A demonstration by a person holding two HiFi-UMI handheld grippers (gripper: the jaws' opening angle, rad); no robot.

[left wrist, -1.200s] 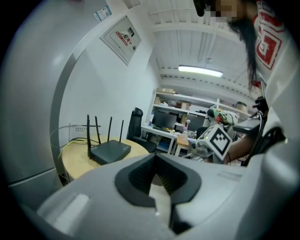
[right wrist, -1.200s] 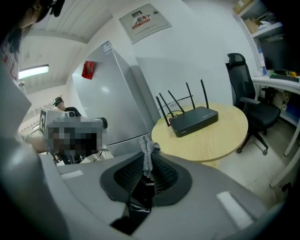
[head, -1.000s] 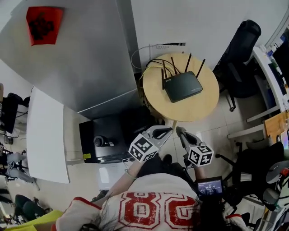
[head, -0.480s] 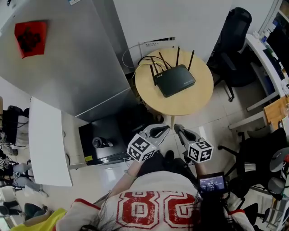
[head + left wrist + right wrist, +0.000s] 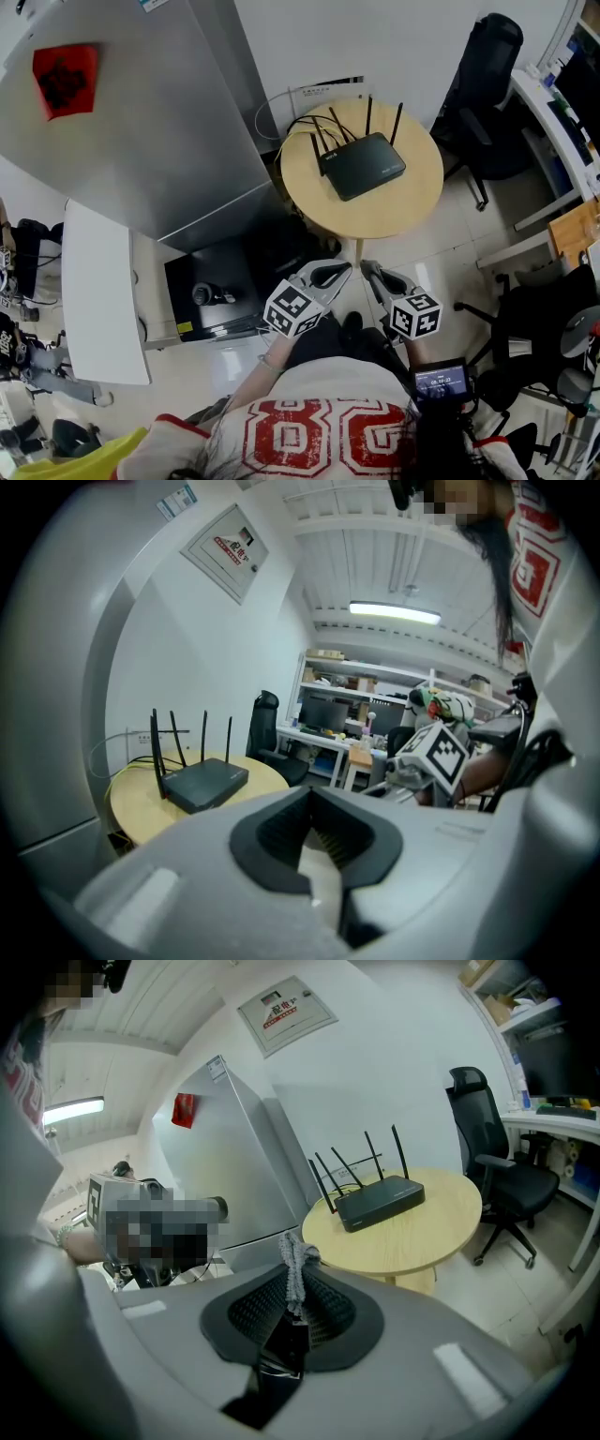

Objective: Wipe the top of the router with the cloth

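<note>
The router [image 5: 364,167] lies flat on the round wooden table [image 5: 412,214], its four antennas upright along its far edge. It is well ahead of both grippers and untouched: forward and a little right of the right gripper's jaws, forward and left of the left gripper's. The cloth [image 5: 296,1265] is nowhere near it. It shows only as a narrow grey knitted strip poking up between the jaws of the right gripper [image 5: 371,271], which are pressed together on it. The left gripper [image 5: 343,271] is just beside the right one, its jaws closed with nothing between them. Both are held low, close to the person's body and short of the table's near edge. Against the head view a second ago, the router and table sit a little higher and further left in the picture. That shift came in the first half second, and since then the view has hardly moved. The grippers keep almost the same place and the same closed jaws throughout, and the router has not shifted on the table. Past the left gripper stands a tall grey cabinet [image 5: 141,122], and beyond the table, off the right gripper's side, is a black office chair [image 5: 487,84].
</note>
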